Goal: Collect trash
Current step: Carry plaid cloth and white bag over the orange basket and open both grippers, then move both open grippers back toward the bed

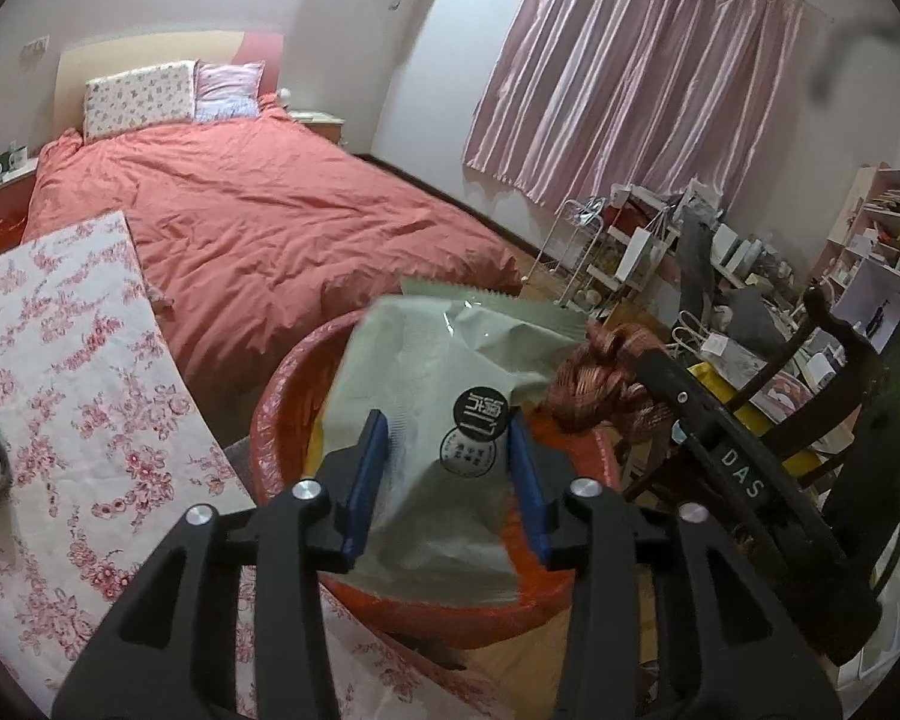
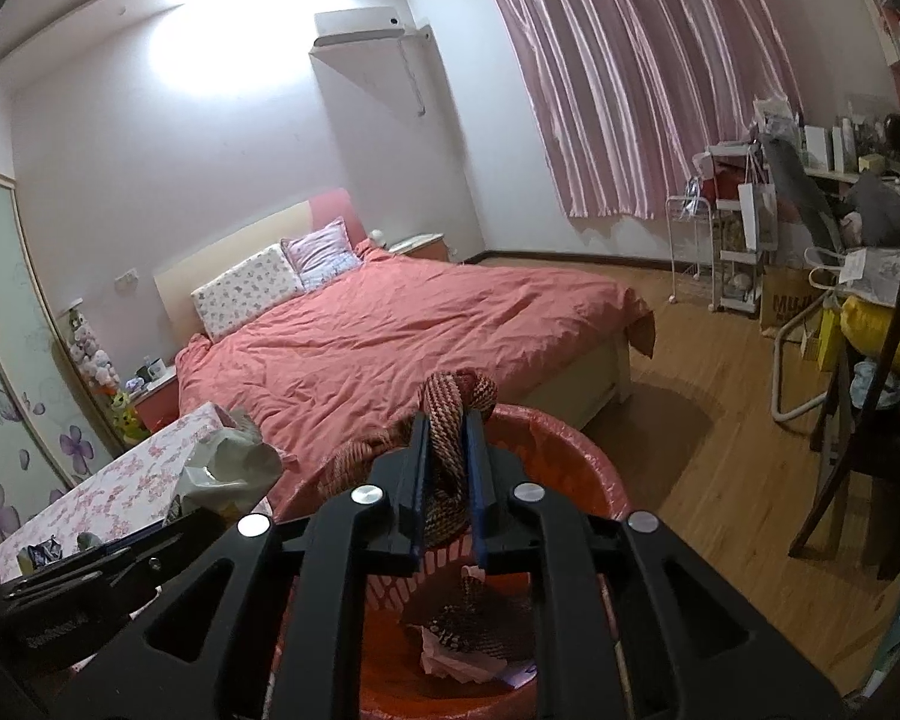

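My left gripper (image 1: 447,429) has its blue pads against both sides of a pale green snack wrapper (image 1: 438,372) with round black and white labels, held over a red-lined trash bin (image 1: 270,414). My right gripper (image 2: 447,426) is shut on a reddish-brown braided rope (image 2: 450,402) above the same bin (image 2: 576,450). The rope (image 1: 600,384) and the right gripper's body also show at the right of the left wrist view. Crumpled paper and a patterned wrapper lie inside the bin (image 2: 468,642).
A floral-cloth table (image 1: 72,396) stands to the left, with a white plastic bag (image 2: 228,468) on it. A bed with a coral cover (image 2: 402,324) lies behind. A dark wooden chair (image 2: 870,456), cluttered shelves and pink curtains are at the right.
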The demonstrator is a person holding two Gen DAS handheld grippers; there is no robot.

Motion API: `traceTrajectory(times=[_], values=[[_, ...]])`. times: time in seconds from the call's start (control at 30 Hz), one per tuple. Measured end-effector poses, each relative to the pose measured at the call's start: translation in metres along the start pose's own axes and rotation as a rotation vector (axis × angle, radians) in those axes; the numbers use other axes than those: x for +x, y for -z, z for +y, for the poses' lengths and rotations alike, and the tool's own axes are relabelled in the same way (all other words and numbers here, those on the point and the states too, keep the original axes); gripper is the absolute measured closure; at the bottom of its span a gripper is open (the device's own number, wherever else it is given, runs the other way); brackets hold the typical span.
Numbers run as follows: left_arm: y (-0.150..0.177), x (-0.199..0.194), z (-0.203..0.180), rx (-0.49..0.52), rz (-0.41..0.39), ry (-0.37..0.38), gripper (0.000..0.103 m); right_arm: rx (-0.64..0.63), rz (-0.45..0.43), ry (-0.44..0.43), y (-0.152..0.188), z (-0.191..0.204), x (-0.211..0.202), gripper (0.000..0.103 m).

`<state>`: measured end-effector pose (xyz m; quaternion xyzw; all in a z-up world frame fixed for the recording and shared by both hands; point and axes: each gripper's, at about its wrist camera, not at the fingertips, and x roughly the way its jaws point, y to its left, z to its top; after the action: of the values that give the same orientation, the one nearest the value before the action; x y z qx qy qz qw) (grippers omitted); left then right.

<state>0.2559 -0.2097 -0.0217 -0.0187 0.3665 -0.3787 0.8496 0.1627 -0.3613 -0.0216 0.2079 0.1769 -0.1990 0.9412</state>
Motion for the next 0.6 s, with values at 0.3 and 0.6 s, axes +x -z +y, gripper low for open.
traceTrajectory(times=[0.3, 0.6], values=[[0.011, 0.012, 0.018, -0.026, 0.056, -0.057, 0.040, 0.014, 0.047, 0.034, 0.011, -0.008, 0.001, 0.054], [0.027, -0.024, 0.047, 0.001, 0.042, -0.216, 0.029, -0.029, 0.068, 0.019, 0.011, 0.006, -0.004, 0.052]])
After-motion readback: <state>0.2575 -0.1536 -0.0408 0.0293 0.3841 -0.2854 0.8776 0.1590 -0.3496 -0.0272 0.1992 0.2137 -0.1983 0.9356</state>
